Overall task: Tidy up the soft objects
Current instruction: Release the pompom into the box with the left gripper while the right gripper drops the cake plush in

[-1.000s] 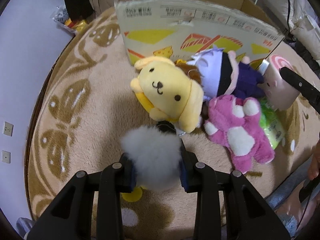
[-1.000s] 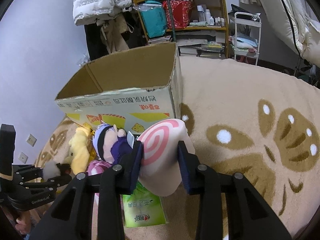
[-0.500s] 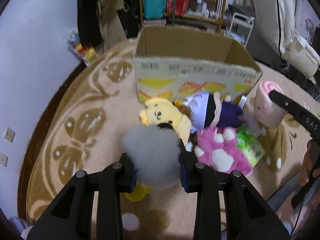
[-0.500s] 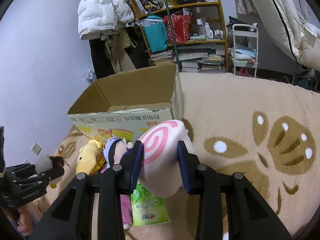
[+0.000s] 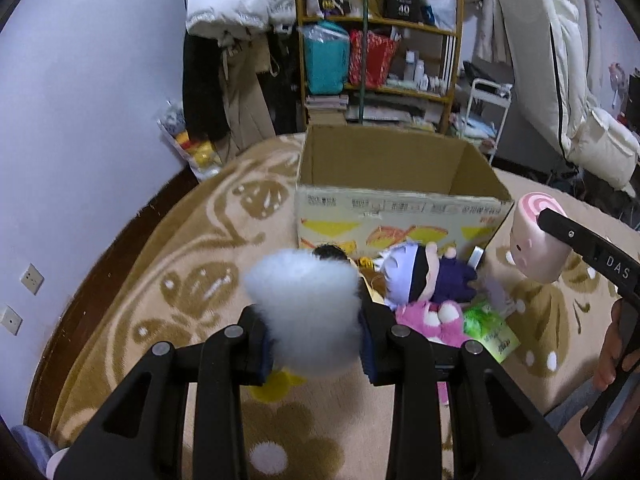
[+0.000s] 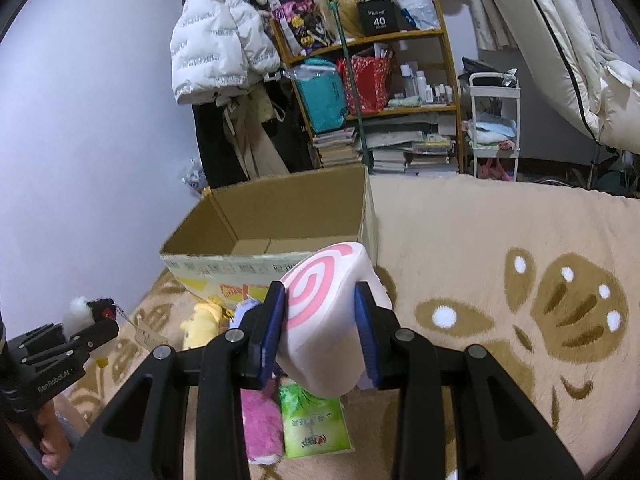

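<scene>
Here the left gripper (image 5: pixel 314 332) is clamped on a white fluffy toy (image 5: pixel 304 308), its pads sunk into the fur on both sides. The fluff fills the gap between the fingers and hides most of what lies behind it: only a dark bit (image 5: pixel 329 252) shows above the fur, and whether it belongs to this toy cannot be told from the left view. In the right view the same toy (image 6: pixel 78 307) shows small at the left edge, with a black part and a red dot beside the white.

The right gripper (image 6: pixel 320 336) is closed on a pink swirl roll (image 6: pixel 324 320), held clear of the rug (image 6: pixel 500 240); the lower end of the roll is cut off by the fingers. From the left camera the roll (image 5: pixel 534 240) hangs just right of the box (image 5: pixel 400 216), half covered by a black gripper arm.

The box stands open on the rug, and only part of its floor can be seen. In front of it lie a doll (image 5: pixel 420 276) in purple, a pink plush (image 5: pixel 432 320) and a green pack (image 5: pixel 490 330), all crowded together and partly hidden. A yellow plush (image 6: pixel 200 322) peeks out beside them in the right view only. A hand (image 5: pixel 616 348) shows at the right edge, mostly cut off. Shelves (image 6: pixel 380 80) stand behind, cluttered and hard to read.
</scene>
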Available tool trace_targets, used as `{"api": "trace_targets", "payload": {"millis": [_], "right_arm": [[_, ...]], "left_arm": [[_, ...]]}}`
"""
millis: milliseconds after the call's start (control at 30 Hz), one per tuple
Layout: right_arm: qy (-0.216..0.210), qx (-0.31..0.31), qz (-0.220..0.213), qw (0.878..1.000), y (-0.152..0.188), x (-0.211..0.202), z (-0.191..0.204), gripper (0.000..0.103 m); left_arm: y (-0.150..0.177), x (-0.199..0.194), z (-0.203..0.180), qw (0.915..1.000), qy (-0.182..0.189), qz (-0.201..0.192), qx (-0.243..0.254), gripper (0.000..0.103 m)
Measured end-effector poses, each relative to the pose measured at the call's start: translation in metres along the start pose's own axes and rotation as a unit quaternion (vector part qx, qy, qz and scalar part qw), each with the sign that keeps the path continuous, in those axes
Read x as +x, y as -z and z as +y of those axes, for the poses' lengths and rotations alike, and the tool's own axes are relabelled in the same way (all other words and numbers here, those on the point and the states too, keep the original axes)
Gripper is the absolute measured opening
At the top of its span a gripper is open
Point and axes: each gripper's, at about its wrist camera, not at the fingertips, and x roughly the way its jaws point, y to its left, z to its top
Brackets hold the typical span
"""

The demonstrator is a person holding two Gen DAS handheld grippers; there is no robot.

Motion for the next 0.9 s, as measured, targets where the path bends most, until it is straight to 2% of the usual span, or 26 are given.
{"api": "trace_targets", "payload": {"millis": [300,600,900], "right_arm": [[-0.008,-0.031,-0.050,0.998,-0.018,-0.019,0.015,0.037],[-0.014,-0.053,-0.079,0.995,-0.039,-0.025,0.033,0.037],[-0.011,-0.086,-0.091,0.992,-0.057,-0.007,0.045,0.037]], "left_arm": [[-0.014,-0.015,-0.001,0.9990,0.003,-0.045,-0.005,0.032],[-0.047,-0.014,0.004,0.9980,0.014,-0.057,-0.022,0.032],[-0.106,-0.017,-0.011,0.9924,-0.004,-0.120,0.028,0.033]]}}
